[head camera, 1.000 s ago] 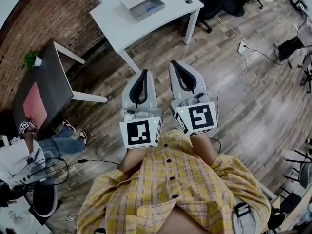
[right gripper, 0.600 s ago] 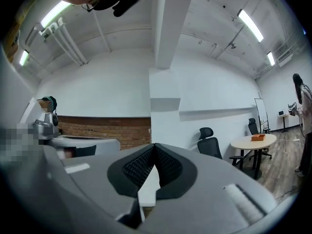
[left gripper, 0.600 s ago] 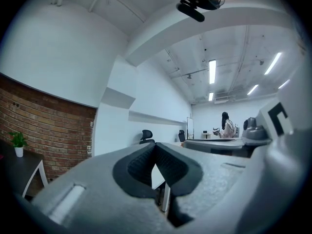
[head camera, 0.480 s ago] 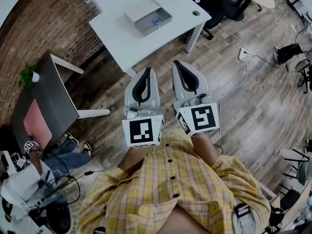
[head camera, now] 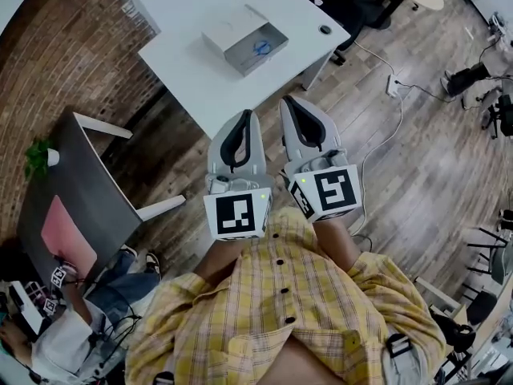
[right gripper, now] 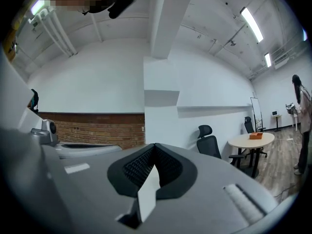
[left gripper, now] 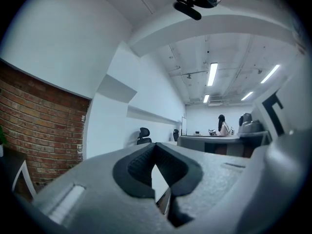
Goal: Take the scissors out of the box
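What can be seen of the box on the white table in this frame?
The box is a shallow, rectangular, pale grey container that looks like card or plastic. It lies open, with its lid folded back flat beside it. A small blue item lies inside, possibly the scissors' handles, though it is too small to tell. The box sits at an angle on the white table, set in from the edges. Only the table touches it.
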Motion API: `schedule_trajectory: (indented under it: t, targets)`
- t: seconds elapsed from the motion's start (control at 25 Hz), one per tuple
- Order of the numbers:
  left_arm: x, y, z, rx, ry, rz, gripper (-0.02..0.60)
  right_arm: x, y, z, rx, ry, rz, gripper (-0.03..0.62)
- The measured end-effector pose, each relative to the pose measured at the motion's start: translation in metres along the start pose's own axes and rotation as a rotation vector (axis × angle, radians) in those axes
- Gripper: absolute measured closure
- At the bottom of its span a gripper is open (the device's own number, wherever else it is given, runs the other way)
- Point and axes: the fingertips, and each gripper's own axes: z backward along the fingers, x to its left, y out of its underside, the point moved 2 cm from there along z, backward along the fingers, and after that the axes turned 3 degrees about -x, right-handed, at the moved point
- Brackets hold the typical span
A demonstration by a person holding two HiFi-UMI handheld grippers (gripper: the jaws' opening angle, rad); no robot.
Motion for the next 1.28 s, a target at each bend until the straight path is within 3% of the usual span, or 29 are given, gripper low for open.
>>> schedule_trajectory:
  t: [0.36,0.64,0.92,1.28]
  targets:
    - [0.043,0.004,-0.036,-0.005,0.035,0.062,0.580,0.000,0.007,-0.047,0.039,0.067,0.034,0.592]
    - [0.062,0.003,-0.054,-0.006,0.011,0.102,0.580,0.004,0.005,-0.076,0.057,0.045,0.044,0.592]
    - [0.067,0.011,-0.085,0.004,-0.040,0.061,0.580,-0.025,0.011,-0.103,0.043,0.005,0.021,0.592]
    - [0.069,0.016,-0.171,0.028,-0.107,-0.003,0.580,-0.093,0.011,-0.162,0.036,-0.055,0.007,0.592]
